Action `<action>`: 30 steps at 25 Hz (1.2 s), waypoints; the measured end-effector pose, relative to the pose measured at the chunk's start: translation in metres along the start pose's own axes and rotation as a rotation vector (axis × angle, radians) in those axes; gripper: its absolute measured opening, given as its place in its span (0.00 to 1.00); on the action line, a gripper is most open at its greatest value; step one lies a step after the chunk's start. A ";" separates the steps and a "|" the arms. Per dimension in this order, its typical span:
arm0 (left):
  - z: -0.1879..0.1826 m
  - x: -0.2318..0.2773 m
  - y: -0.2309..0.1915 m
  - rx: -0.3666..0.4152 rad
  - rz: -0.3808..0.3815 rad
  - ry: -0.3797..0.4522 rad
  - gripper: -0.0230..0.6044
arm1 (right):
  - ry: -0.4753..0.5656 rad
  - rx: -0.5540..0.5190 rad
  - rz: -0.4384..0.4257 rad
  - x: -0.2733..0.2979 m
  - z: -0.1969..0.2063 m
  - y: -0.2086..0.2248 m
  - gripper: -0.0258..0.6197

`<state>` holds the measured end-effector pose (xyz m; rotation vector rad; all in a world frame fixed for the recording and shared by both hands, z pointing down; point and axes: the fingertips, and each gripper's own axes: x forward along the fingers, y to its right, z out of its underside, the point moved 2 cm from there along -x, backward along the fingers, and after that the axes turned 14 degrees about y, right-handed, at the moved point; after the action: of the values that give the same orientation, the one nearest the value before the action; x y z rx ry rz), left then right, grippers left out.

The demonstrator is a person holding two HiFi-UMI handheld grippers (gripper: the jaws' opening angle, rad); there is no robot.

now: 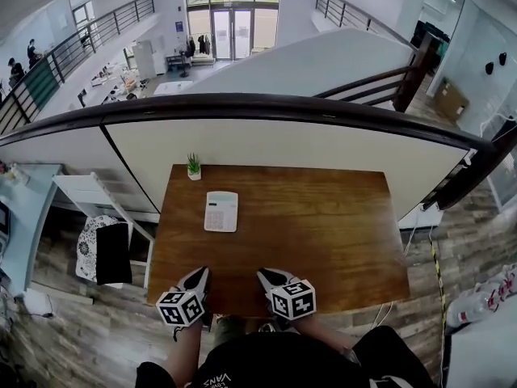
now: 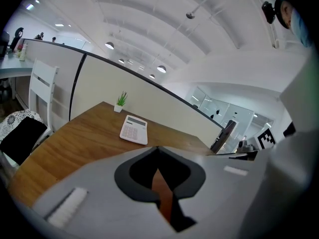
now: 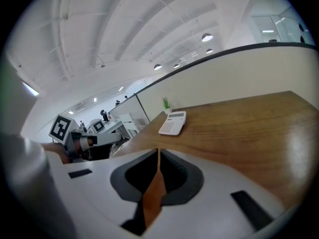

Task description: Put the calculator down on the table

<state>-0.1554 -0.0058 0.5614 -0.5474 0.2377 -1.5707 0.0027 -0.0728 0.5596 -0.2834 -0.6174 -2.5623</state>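
The white calculator [image 1: 220,211] lies flat on the brown wooden table [image 1: 323,241], in its far left part, with nothing touching it. It also shows in the left gripper view as the calculator [image 2: 134,129] and in the right gripper view as the calculator [image 3: 173,123], well ahead of both jaws. My left gripper [image 1: 202,272] and right gripper [image 1: 262,273] hover side by side at the table's near edge, well short of the calculator. The left gripper [image 2: 157,148] has its jaws together and empty. The right gripper [image 3: 158,151] also has its tips meeting with nothing between them.
A small potted plant [image 1: 194,166] stands at the table's far left corner, just behind the calculator. A curved white partition [image 1: 283,148] runs along the table's far edge. A white chair [image 1: 89,192] and a seat with a black item [image 1: 113,253] stand left of the table.
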 end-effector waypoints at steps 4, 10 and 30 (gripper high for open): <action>0.008 -0.011 0.010 0.000 -0.019 0.010 0.05 | -0.009 -0.004 -0.019 -0.011 0.006 -0.001 0.07; 0.020 -0.021 0.024 -0.004 -0.045 0.023 0.05 | -0.025 -0.011 -0.041 -0.024 0.016 0.001 0.06; 0.042 -0.039 0.050 -0.005 -0.045 0.016 0.05 | -0.032 -0.034 -0.094 -0.046 0.028 -0.011 0.06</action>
<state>-0.0916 0.0353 0.5666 -0.5478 0.2424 -1.6193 0.0388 -0.0321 0.5661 -0.3145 -0.6122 -2.6651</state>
